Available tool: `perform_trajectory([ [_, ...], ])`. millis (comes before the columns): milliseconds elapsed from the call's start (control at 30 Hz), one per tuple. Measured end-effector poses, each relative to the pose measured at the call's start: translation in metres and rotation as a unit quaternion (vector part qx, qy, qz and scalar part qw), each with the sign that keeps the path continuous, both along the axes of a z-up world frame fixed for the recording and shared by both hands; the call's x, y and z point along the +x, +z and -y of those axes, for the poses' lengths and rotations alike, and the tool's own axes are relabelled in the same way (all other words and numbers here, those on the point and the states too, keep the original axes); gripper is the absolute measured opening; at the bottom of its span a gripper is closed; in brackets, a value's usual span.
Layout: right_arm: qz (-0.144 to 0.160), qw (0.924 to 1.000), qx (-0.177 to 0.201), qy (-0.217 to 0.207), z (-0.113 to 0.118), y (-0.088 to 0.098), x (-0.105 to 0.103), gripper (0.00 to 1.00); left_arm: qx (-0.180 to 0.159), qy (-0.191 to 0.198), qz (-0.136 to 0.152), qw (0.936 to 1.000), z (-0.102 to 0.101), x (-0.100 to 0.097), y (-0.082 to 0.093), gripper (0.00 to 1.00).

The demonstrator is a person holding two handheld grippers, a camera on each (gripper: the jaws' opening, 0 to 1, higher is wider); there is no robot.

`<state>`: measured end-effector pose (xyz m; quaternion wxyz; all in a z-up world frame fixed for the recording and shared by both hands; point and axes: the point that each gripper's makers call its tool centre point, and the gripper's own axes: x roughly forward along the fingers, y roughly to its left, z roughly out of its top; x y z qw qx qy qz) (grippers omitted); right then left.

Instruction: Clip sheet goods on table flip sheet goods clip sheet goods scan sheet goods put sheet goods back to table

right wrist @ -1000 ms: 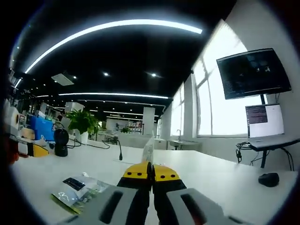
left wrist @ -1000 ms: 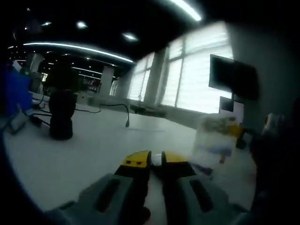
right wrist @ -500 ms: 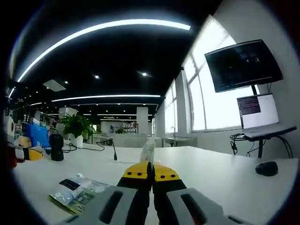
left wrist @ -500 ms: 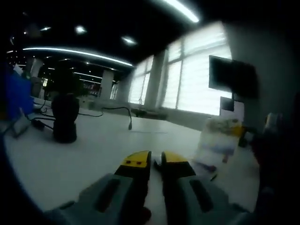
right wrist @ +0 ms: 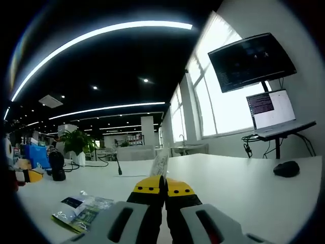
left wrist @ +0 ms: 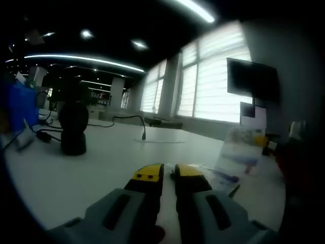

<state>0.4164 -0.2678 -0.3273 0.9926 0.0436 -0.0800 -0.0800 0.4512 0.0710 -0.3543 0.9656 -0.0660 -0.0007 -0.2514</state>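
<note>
**Midway: one packet clipped and raised, scan and return not yet done**

Right now my right gripper [right wrist: 163,187] has its yellow-tipped jaws pressed together on the lower edge of a sheet packet [right wrist: 160,165], which stands upright and edge-on just above the tips in the right gripper view. In the left gripper view the same packet [left wrist: 239,151] shows broadside, pale with blue and yellow print, held up above the white table [left wrist: 91,168] over at the right.

My left gripper [left wrist: 168,173] grips nothing; its jaws sit nearly together with only a thin slit between them, low over the table.

A second, flat packet [right wrist: 81,211] lies on the table at lower left of the right gripper view, well apart from the raised one.

As I judge it, the clip step is done, since the packet is off the table and in my grip. Whether the flip is complete I cannot tell from these pictures. A dark rounded device [left wrist: 73,126] stands on the table at the left side; it may be the scanner, but I cannot confirm that. Scanning and setting the packet back down are what remain.
</note>
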Motion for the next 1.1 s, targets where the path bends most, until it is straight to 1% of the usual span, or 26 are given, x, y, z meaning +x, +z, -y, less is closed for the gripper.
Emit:
perform_trajectory([
  [67, -0.002, 1.0, 0.006, -0.001, 0.002, -0.002, 0.0, 0.0, 0.004, 0.002, 0.001, 1.0, 0.0, 0.0, -0.001, 0.03],
  [133, -0.002, 0.9999, 0.012, -0.002, 0.006, -0.003, 0.001, 0.0, 0.002, 0.002, 0.0, 1.0, -0.001, -0.001, -0.002, 0.03],
  [267, -0.005, 0.9995, 0.03, -0.003, 0.007, -0.008, 0.001, 0.0, -0.004, 0.002, -0.006, 1.0, -0.002, -0.002, -0.005, 0.03],
  [433, -0.008, 0.9989, 0.045, -0.009, 0.013, -0.014, 0.0, 0.0, -0.003, 0.006, -0.005, 1.0, -0.003, -0.004, -0.006, 0.03],
  [567, -0.011, 0.9981, 0.059, -0.016, 0.017, -0.018, -0.001, 0.0, -0.012, 0.004, -0.009, 0.9999, -0.004, -0.003, -0.006, 0.03],
  [667, -0.014, 0.9976, 0.065, -0.02, 0.018, -0.021, -0.002, 0.0, -0.009, 0.007, -0.007, 0.9999, -0.007, -0.001, -0.007, 0.03],
  [867, -0.022, 0.9951, 0.093, -0.022, 0.022, -0.032, -0.002, 0.0, -0.003, 0.007, -0.01, 0.9999, -0.007, 0.0, -0.011, 0.03],
  [933, -0.027, 0.9936, 0.108, -0.021, 0.024, -0.036, -0.002, 0.0, -0.002, 0.008, -0.009, 0.9999, -0.007, 0.001, -0.011, 0.03],
  [967, -0.031, 0.991, 0.129, -0.018, 0.024, -0.04, -0.002, 0.0, -0.001, 0.009, -0.008, 0.9999, -0.007, 0.001, -0.011, 0.03],
  [1000, -0.032, 0.9909, 0.13, -0.019, 0.026, -0.042, -0.002, 0.0, 0.0, 0.009, -0.007, 0.9999, -0.007, 0.001, -0.011, 0.03],
  [1033, -0.033, 0.9894, 0.14, -0.019, 0.027, -0.044, -0.002, 0.0, 0.0, 0.009, -0.007, 0.9999, -0.007, 0.002, -0.012, 0.03],
  [1100, -0.035, 0.9883, 0.147, -0.021, 0.029, -0.048, -0.002, 0.0, 0.0, 0.01, -0.01, 0.9999, -0.008, 0.003, -0.013, 0.03],
])
